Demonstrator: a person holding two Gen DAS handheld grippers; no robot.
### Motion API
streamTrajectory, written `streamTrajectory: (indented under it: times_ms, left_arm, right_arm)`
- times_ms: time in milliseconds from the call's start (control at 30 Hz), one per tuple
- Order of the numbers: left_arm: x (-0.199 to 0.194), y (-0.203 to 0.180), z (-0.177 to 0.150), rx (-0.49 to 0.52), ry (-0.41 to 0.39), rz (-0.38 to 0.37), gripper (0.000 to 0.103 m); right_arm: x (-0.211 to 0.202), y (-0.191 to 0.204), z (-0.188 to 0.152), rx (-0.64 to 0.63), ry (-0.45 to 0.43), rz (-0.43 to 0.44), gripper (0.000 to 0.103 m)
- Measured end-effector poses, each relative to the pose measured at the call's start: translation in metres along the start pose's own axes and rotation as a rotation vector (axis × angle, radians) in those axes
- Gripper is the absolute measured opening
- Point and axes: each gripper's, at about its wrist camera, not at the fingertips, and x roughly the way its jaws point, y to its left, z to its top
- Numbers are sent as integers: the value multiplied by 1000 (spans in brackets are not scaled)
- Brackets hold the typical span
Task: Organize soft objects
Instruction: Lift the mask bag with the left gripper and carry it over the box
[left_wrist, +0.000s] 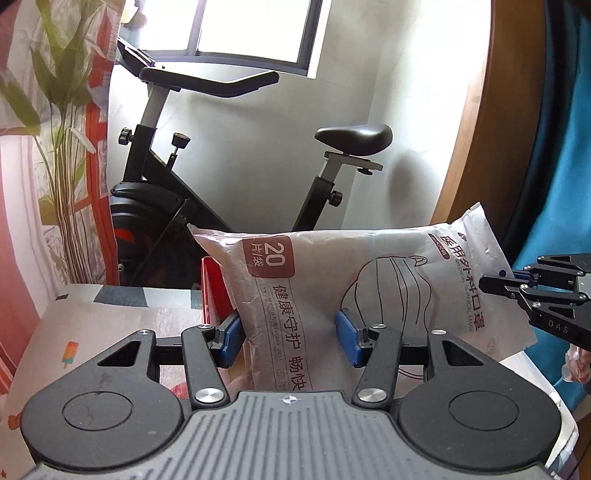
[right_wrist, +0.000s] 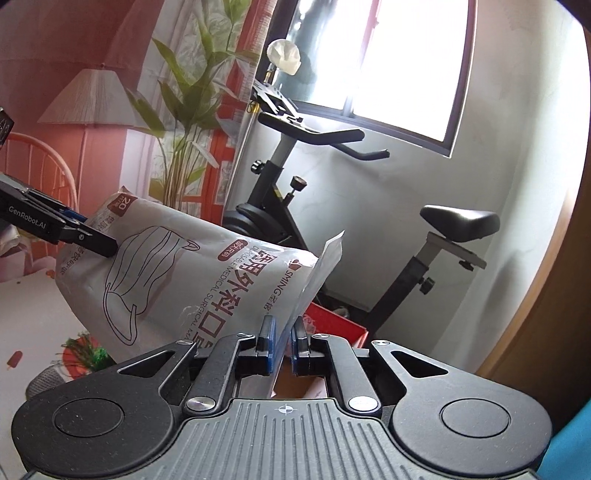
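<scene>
Right wrist | right claw (right_wrist: 282, 343) clamps mask bag (right_wrist: 177, 280) edge | left claw (left_wrist: 288, 338) grips its middle

mask pack (left_wrist: 332, 288) lower end hidden behind left gripper (left_wrist: 291, 332) fingers; red box (right_wrist: 332, 325) mostly blocked beyond right gripper (right_wrist: 282, 341) fingertips.

The pack (left_wrist: 332, 280) is pale grey with a brown label and dark line drawing. The box (left_wrist: 216, 288) is red. The pads (left_wrist: 347, 332) are blue.
</scene>
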Motion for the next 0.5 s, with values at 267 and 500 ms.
streamTrajectory:
  times_ms: [267,500]
  left_arm:
    - [62,11,31,57,20,51,56]
    - [112,23,47,65,38,90,56]
  right_arm:
    - [69,-22,6,-52,27,-47,8]
    - [132,-42,3,-61,69,-75,8]
